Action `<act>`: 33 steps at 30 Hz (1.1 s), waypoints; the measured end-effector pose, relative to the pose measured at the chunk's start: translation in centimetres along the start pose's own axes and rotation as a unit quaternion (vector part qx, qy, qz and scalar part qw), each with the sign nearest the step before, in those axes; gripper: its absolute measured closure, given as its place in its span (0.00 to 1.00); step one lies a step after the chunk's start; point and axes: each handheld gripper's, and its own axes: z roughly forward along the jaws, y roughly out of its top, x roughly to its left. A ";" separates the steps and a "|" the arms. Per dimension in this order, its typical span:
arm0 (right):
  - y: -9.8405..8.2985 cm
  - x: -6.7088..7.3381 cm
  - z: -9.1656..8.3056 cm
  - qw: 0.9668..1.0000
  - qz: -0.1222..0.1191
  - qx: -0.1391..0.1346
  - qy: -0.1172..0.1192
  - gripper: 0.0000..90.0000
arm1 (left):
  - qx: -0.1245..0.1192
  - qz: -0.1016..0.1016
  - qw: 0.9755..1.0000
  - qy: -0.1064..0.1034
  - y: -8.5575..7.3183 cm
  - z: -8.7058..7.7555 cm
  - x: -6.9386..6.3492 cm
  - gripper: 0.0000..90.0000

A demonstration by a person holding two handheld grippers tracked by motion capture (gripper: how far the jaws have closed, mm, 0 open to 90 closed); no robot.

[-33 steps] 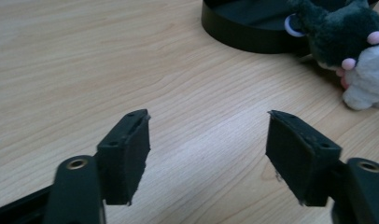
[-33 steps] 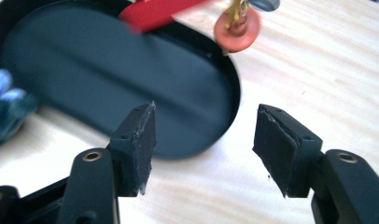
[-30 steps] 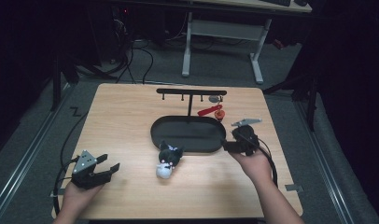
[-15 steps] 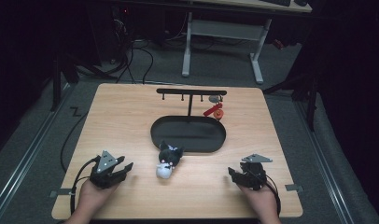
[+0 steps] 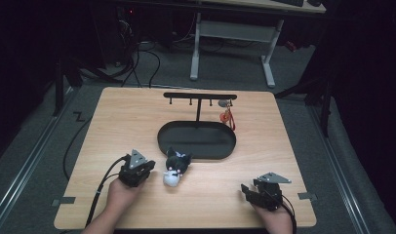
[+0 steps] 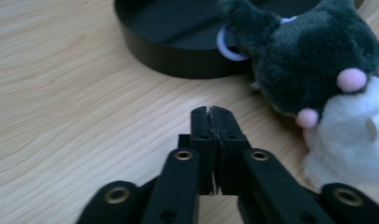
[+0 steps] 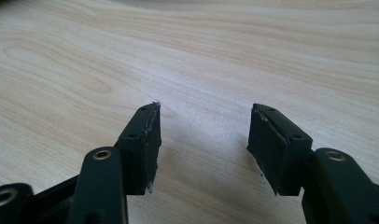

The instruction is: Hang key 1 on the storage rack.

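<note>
Beside the black tray (image 5: 196,141), touching its rim, 1 plush toy (image 5: 174,167).

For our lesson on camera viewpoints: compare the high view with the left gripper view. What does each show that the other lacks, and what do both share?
High view alone: the hook stand with a red charm hanging from it, the right gripper, and the floor around the table. Left gripper view alone: the left gripper with its jaws pressed shut, and a pale ring on the plush toy. Both: the toy, the black tray, and the wooden table.

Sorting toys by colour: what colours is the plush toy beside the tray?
Dark grey-black with a white part and small pink nubs; clearest in the left gripper view.
</note>
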 end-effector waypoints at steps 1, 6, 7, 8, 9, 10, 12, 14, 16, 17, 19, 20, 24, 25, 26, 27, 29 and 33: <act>0.0 0.1 -0.1 1.000 0.002 -0.004 0.002 0.49 | 0.007 0.005 1.000 -0.004 0.5 0.9 -0.7 1.00; -0.1 0.2 -0.1 1.000 0.002 -0.003 0.005 0.50 | 0.004 0.019 0.999 -0.032 1.4 1.9 -2.8 1.00; -0.1 0.2 -0.1 1.000 0.001 -0.003 0.004 0.50 | 0.003 0.023 0.999 -0.037 1.4 2.0 -3.3 1.00; -0.1 0.2 -0.1 1.000 0.001 -0.002 0.003 0.50 | 0.003 0.026 0.999 -0.042 1.4 2.1 -3.9 1.00; -0.1 0.2 -0.1 1.000 0.001 -0.002 0.004 0.50 | 0.005 0.030 0.998 -0.049 1.4 2.2 -4.5 1.00; -0.1 0.1 -0.1 1.000 -0.001 -0.003 0.004 0.50 | 0.007 0.033 0.998 -0.055 1.4 2.3 -5.1 1.00; -0.2 0.0 -0.1 1.000 0.003 -0.004 0.004 0.50 | 0.009 0.036 0.997 -0.068 1.4 2.5 -6.3 1.00; -0.2 0.0 -0.2 1.000 0.007 -0.003 0.004 0.50 | 0.009 0.040 0.996 -0.075 1.5 2.6 -6.9 1.00; -0.3 -0.2 -0.2 1.000 0.010 -0.003 0.003 0.51 | 0.010 0.055 0.995 -0.088 1.9 3.0 -8.7 1.00; -0.3 -0.3 -0.2 1.000 0.011 -0.003 0.002 0.51 | 0.010 0.059 0.994 -0.093 2.1 3.2 -9.3 1.00; -0.3 -0.3 -0.2 1.000 0.012 -0.003 0.002 0.51 | 0.013 0.068 0.992 -0.103 2.5 3.6 -10.4 1.00; -0.3 -0.3 -0.2 1.000 0.012 -0.004 0.002 0.51 | 0.013 0.068 0.992 -0.103 2.5 3.6 -10.4 1.00; -0.4 -0.5 -0.2 1.000 0.014 -0.002 0.000 0.51 | 0.013 0.083 0.988 -0.129 3.1 4.4 -13.2 1.00; -0.4 -0.6 -0.2 1.000 0.013 -0.002 0.001 0.51 | 0.010 0.079 0.988 -0.130 3.1 4.4 -13.3 1.00; -0.5 -0.7 -0.2 1.000 0.012 -0.002 0.001 0.51 | 0.008 0.075 0.989 -0.130 3.1 4.4 -13.2 0.99; -0.5 -0.7 -0.1 1.000 0.012 -0.001 0.001 0.51 | 0.005 0.072 0.989 -0.127 3.1 4.3 -12.8 0.96; -0.6 -0.7 -0.2 1.000 0.014 -0.001 0.001 0.52 | 0.001 0.059 0.991 -0.117 3.0 3.9 -11.6 0.91; -0.6 -0.8 -0.2 1.000 0.019 0.000 0.004 0.55 | -0.017 0.040 0.995 -0.092 2.4 1.8 -7.9 0.86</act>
